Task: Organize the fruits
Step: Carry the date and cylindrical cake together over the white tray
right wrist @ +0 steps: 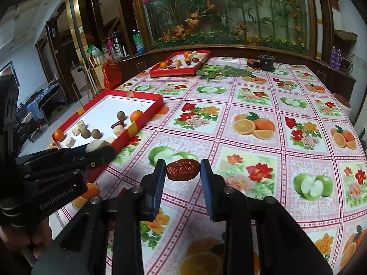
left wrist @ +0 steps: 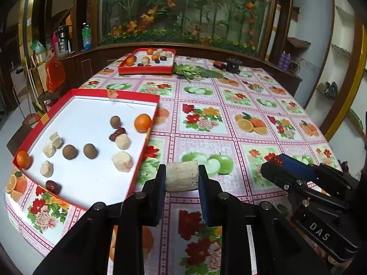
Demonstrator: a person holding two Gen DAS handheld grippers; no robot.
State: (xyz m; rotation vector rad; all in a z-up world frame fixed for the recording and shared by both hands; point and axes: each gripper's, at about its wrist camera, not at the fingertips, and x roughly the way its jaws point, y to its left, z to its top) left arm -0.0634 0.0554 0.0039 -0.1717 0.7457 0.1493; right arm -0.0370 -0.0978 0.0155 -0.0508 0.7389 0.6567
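Covering the whole table, a fruit-and-flower patterned tablecloth [left wrist: 229,119] carries everything else. On its near left edge sits a red tray [left wrist: 75,92] with a white floor, holding two oranges, brown round fruits, pale cut chunks and red dates. A second red tray [left wrist: 146,70] with more fruit stands at the far side, just beside a bunch of green leaves [left wrist: 195,72]. The left gripper [left wrist: 182,178] has its fingers closed against a pale ribbed chunk [left wrist: 182,176], held just right of the near tray's edge, above the cloth. The right gripper [right wrist: 182,170] has a wrinkled red date [right wrist: 182,169] between its fingers; the left finger touches it, a slight gap shows on the right, so its grip is uncertain.
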